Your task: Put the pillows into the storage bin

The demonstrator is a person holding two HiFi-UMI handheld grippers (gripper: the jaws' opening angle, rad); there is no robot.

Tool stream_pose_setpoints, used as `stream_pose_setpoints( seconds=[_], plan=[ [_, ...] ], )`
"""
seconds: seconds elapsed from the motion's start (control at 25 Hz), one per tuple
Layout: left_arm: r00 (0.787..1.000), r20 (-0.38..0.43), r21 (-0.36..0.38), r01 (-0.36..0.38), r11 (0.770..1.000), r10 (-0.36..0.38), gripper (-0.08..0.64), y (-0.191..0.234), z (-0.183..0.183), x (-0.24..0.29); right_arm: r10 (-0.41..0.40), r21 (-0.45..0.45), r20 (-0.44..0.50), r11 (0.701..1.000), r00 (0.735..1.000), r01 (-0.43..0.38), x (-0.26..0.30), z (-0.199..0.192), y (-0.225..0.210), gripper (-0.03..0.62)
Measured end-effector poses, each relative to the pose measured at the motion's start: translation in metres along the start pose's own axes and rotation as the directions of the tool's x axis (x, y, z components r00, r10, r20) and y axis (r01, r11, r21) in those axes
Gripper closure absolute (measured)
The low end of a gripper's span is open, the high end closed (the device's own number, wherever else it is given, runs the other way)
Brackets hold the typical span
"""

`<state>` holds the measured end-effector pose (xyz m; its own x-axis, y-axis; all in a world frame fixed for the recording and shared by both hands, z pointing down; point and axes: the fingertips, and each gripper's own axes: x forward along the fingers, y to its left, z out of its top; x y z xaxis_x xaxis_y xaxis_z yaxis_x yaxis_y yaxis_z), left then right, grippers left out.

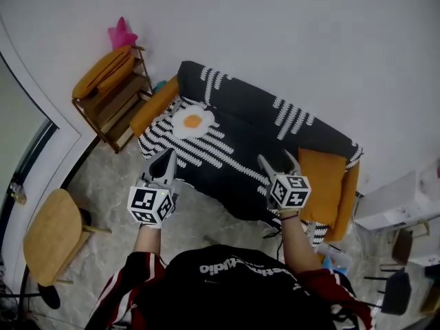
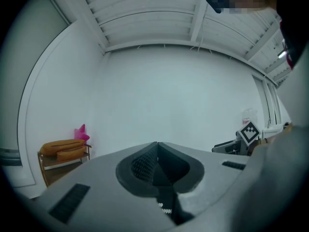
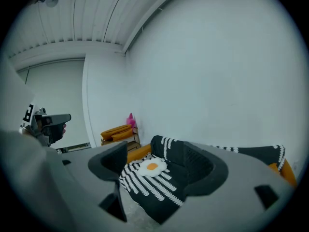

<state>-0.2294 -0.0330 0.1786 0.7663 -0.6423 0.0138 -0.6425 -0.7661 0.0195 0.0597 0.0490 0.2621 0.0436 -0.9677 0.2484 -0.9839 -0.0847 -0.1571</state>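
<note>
Left gripper: jaws pressed together, nothing pinched; its own view shows the two pads meeting at the tip. Right gripper: jaws spread wide and empty, and we see only the sofa through the gap. Both are held up in front of the person, side by side and well apart from each other.

Pillows we see:
- The egg pillow is a white fried-egg shape with an orange yolk in the middle. It lies flat on the left part of the sofa, on the black cover with white stripes.
- The orange pillow is plain and squarish. It lies at the right end of the sofa, against the armrest.
- The orange bolster is long and lies along the left armrest.
- Two long orange cushions are stacked on top of a wooden shelf left of the sofa, with a pink star-shaped thing beside them at the far end.

Relative to the grippers:
- The egg pillow is beyond the left gripper, a bit to its right, not touching. In the right gripper view it sits framed between the open jaws, but far off.
- The orange pillow is just right of the right gripper, apart from it.
- The shelf cushions are far left of both.

A white box stands at the right edge; we cannot tell if it is the bin. A round wooden stool stands near left on the pale floor.
</note>
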Motion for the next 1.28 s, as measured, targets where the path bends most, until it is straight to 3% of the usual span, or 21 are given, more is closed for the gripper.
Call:
stream_pose_setpoints(
  seconds=[0.36,0.76,1.28],
  plan=[
    [0.998,0.040,-0.031,-0.038,0.999,0.039,0.555,0.066,0.002,-0.009,0.047,-0.065,0.017,0.997,0.999,-0.046,0.042,0.028,0.062,0.233],
    [0.997,0.028,-0.055,-0.077,0.996,0.078,0.555,0.089,-0.014,-0.004,0.093,-0.089,0.003,0.992,0.996,-0.092,0.076,0.032,0.076,0.233],
    [0.981,-0.005,-0.019,-0.193,0.981,0.193,0.555,0.128,-0.020,0.030,0.243,-0.085,-0.046,0.966,0.969,-0.246,0.182,0.028,0.092,0.233]
  ],
)
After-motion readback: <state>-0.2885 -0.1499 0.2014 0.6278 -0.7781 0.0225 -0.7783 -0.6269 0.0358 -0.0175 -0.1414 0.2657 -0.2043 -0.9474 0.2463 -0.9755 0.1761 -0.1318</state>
